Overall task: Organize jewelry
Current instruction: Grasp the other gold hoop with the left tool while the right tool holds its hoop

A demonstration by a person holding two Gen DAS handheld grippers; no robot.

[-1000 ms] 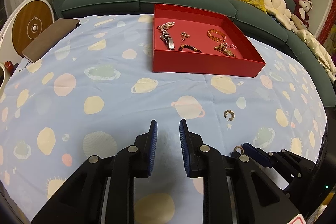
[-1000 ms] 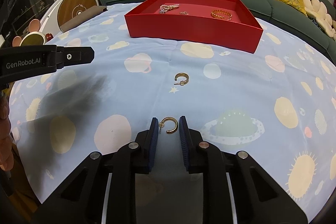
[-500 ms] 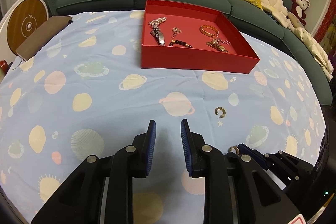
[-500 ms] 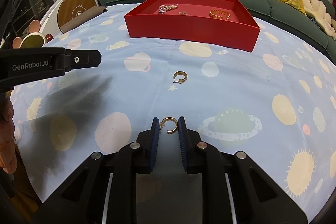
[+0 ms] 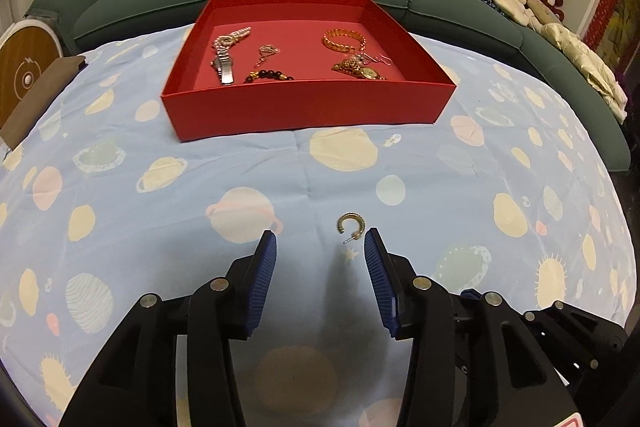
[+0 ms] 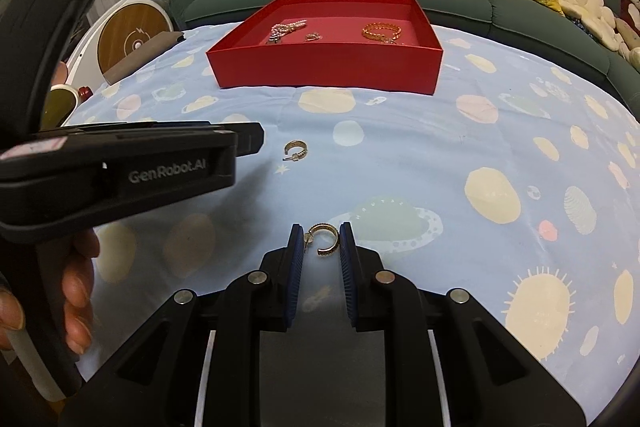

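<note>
Earrings are the matter: one gold hoop earring [image 5: 351,224] lies on the planet-print cloth [image 5: 160,211] at lower centre of the left view, just ahead of the wide-open, empty left gripper [image 5: 320,247], nearer its right finger. The right gripper [image 6: 320,241] brackets the second hoop earring [image 6: 325,239], apparently pinching it. At upper centre, the red tray [image 5: 308,105] holds bracelets and watches.

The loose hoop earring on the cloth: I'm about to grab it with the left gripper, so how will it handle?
The hoop earring looks like thin rigid metal, so probably stiff and very light. It lies flat on the soft tablecloth, so the left gripper, open around it, may pinch cloth too. Its curved rim and small post could let it twist or slip.
</note>
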